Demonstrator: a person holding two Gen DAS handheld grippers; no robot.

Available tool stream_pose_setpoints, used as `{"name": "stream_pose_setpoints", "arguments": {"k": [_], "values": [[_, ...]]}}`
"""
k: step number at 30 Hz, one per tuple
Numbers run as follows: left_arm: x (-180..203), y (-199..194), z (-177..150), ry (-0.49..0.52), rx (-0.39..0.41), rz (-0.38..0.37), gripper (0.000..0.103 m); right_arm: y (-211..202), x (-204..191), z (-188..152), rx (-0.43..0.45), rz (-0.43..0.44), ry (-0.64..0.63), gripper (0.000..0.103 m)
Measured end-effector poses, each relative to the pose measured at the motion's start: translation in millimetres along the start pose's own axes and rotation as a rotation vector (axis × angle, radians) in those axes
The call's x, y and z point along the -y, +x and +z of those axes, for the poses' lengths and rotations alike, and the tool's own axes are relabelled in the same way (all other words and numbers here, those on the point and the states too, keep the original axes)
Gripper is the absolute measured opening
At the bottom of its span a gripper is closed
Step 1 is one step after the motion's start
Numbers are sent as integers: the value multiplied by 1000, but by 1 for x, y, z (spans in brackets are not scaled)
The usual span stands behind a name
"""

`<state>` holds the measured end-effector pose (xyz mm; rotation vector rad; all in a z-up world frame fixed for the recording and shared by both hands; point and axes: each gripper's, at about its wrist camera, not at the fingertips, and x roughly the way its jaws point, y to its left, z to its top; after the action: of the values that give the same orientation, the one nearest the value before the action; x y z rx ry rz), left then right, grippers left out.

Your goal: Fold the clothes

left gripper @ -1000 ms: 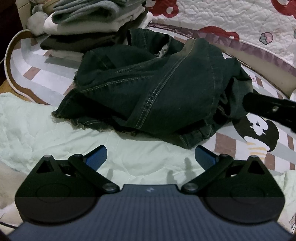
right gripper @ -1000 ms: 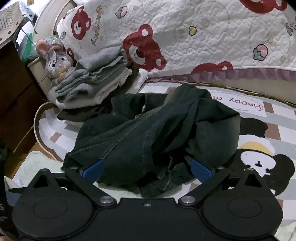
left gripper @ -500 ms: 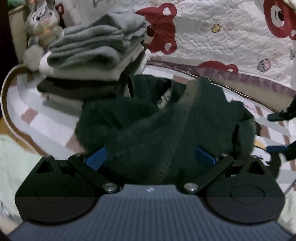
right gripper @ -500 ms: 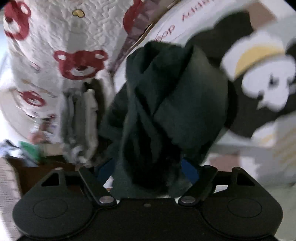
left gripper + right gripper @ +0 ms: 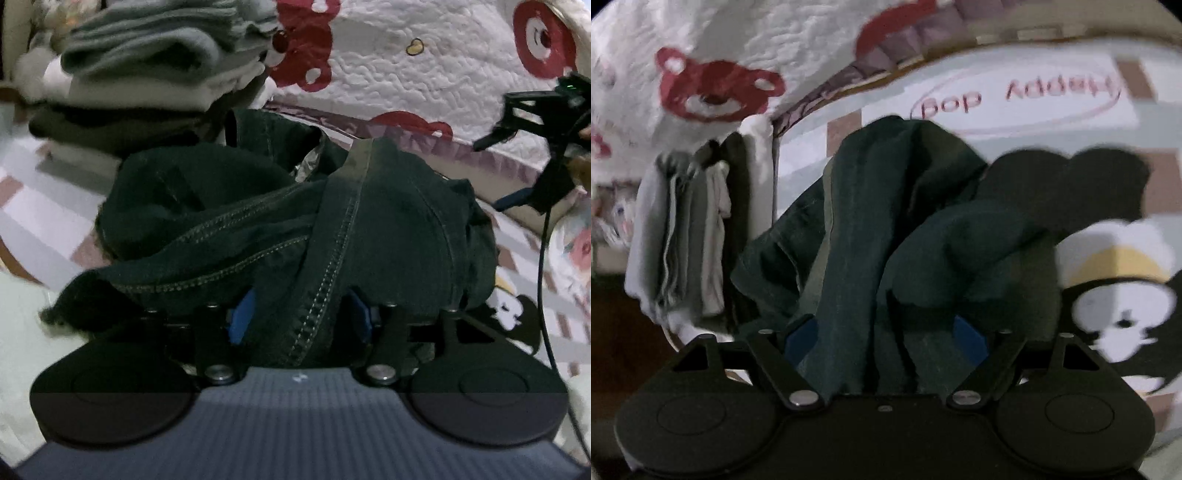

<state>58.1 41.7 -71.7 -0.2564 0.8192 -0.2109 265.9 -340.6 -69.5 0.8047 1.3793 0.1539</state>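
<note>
Jeans (image 5: 288,221): lying crumpled on the patterned mat (image 5: 44,206), just beside the folded stack (image 5: 140,74).
Left gripper (image 5: 301,314): jaws have just been closing around a seamed fold, pads not clearly pressing yet.
Right gripper (image 5: 886,336): standing wide, denim bunching between its jaws, not pinched.
Risk: grabbing several layers at once, so the tangle is lifting as one lump.
Risk: dragging cloth is nudging the stack.

Dark denim jeans (image 5: 388,229), matt, frayed hem; quilted cotton bedspread (image 5: 424,74); matt black plastic tongs (image 5: 301,317).
</note>
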Motion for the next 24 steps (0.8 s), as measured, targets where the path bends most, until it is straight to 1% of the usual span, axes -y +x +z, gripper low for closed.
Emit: {"name": "stream_pose_setpoints", "arguments": {"k": [1,2,3,5,6,7,8,10,11,12,13,14,15,17,18,19,21,22,24], "values": [[-1,1,0,7,6,2,69,11,5,6,-15,28,16,85],[-3,3,-1,-3,9,-9,82,23,9,13,-31,58,24,85],[-6,5,-2,-13,7,-13,87,32,13,20,-27,73,40,85],[-10,11,-4,-32,-10,1,89,46,19,29,23,44,89,87],[-12,13,-6,-37,-15,4,89,53,20,32,34,38,92,87],[-13,15,-6,-33,-14,3,90,58,18,34,48,32,76,84],[-13,16,-7,-34,-14,1,90,63,12,34,66,17,33,80],[-17,19,-9,-47,-18,-6,92,72,-4,28,105,-46,-83,39],[-18,20,-10,-54,-20,-10,93,72,-12,22,132,-65,-145,33],[-20,21,-11,-62,-23,-13,93,71,-20,16,164,-80,-212,22],[-22,24,-12,-71,-30,-15,95,68,-28,9,201,-77,-269,15],[-24,27,-14,-85,-41,-16,97,63,-35,2,242,-60,-319,12],[-26,29,-15,-101,-53,-19,98,55,-38,-4,272,-19,-333,11],[-31,34,-18,-131,-67,-29,100,36,-38,-15,318,104,-302,9],[-33,35,-19,-144,-71,-35,100,27,-38,-20,340,165,-287,5],[-35,34,-20,-152,-68,-43,100,16,-39,-28,364,224,-279,6],[-35,32,-19,-161,-63,-66,98,-8,-43,-49,408,339,-311,6],[-36,30,-19,-168,-51,-91,96,-16,-45,-61,429,394,-346,6],[-40,28,-20,-201,-32,-150,95,-25,-42,-81,472,464,-417,5]]}}
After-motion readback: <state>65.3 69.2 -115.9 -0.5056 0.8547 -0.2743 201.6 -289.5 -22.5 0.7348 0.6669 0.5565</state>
